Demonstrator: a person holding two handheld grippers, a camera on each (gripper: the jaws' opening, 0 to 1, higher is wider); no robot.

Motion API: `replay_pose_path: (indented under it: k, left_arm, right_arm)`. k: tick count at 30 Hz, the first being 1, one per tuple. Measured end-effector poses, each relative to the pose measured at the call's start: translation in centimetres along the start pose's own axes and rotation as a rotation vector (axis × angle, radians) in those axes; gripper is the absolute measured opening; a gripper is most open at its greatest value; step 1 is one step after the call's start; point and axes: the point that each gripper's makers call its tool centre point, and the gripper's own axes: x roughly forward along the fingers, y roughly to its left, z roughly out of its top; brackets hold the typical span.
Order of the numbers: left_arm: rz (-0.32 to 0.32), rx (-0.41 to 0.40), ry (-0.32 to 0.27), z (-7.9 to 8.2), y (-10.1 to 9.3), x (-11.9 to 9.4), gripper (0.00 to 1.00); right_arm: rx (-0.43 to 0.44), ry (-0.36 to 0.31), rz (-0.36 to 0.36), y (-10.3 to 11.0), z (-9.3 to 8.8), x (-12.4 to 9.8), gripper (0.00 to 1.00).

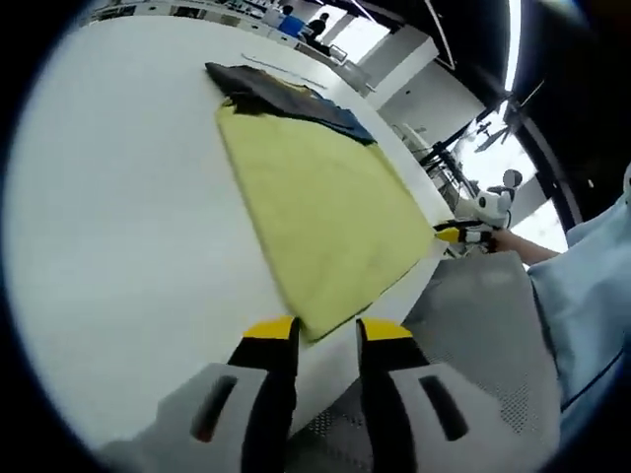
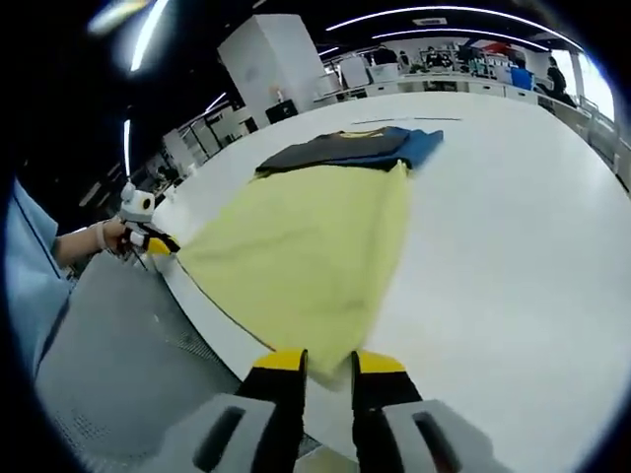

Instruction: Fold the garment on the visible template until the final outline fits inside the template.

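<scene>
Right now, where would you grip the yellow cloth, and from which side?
Grip the two near corners of the yellow cloth, coming in from the table edge. It lies flat, and both corners reach that edge. The left gripper and right gripper already sit there, apparently pinching them.

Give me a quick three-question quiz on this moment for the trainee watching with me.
1. True or false: the yellow garment lies on the white table.
2. What lies at the garment's far end? A) a dark folded garment B) a cardboard box C) a metal tray
3. Fill in: each gripper, left and right, is at a near ______ of the yellow garment.

Key: 1 true; 2 A; 3 corner.
</scene>
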Motion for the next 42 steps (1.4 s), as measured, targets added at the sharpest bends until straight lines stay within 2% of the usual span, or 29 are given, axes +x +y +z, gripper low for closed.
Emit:
replay_pose_path:
  k: [3,6,8,9,11,16,21,26,31,37,39,40,42]
  left_arm:
    - [0.006,-0.022,0.002,-0.1,0.3,0.2,0.12]
    - [0.020,-0.034,0.020,-0.5,0.7,0.5,0.00]
    - [0.011,-0.042,0.013,-0.5,0.5,0.5,0.00]
    - [0.014,-0.043,0.017,-0.5,0.5,0.4,0.00]
    - [0.008,-0.011,0.016,-0.4,0.2,0.1,0.00]
    - [-0.040,-0.047,-0.003,0.1,-1.0,-0.7,0.00]
    - [-0.057,-0.051,0.005,-0.1,-1.7,-1.6,0.00]
    - [-0.113,-0.054,0.010,-0.3,-3.3,-2.5,0.00]
    - [-0.164,-0.058,0.042,-0.8,-5.6,-3.6,0.00]
    - [-0.162,-0.084,0.020,-0.4,-5.5,-3.8,0.00]
    - [-0.141,-0.100,0.007,0.0,-5.1,-3.7,0.00]
    - [-0.110,-0.105,0.002,0.3,-4.6,-3.7,0.00]
    - [-0.098,-0.086,-0.024,1.2,-4.5,-3.6,0.00]
  right_arm:
    - [0.007,0.007,-0.006,-0.1,-0.1,0.0,0.05]
    - [0.010,0.017,-0.017,-0.4,-0.3,-0.1,0.00]
    - [0.008,0.017,-0.015,-0.3,-0.3,-0.2,0.00]
    - [-0.015,0.013,0.008,0.1,-0.1,-0.3,0.00]
    - [0.005,0.016,0.006,0.1,0.1,-0.6,0.00]
    - [0.049,0.001,0.024,0.7,0.8,-1.6,0.00]
    - [0.083,0.003,0.050,1.5,1.0,-2.7,0.00]
    - [0.142,0.025,0.099,3.0,0.8,-4.2,0.00]
    - [0.195,0.051,0.138,4.2,0.3,-5.8,0.00]
    - [0.232,0.050,0.143,3.9,0.3,-5.9,0.00]
    - [0.250,0.034,0.153,3.9,0.8,-5.8,0.00]
    - [0.255,0.026,0.155,3.9,1.1,-5.8,0.00]
    - [0.281,-0.008,0.153,3.5,2.1,-5.8,0.00]
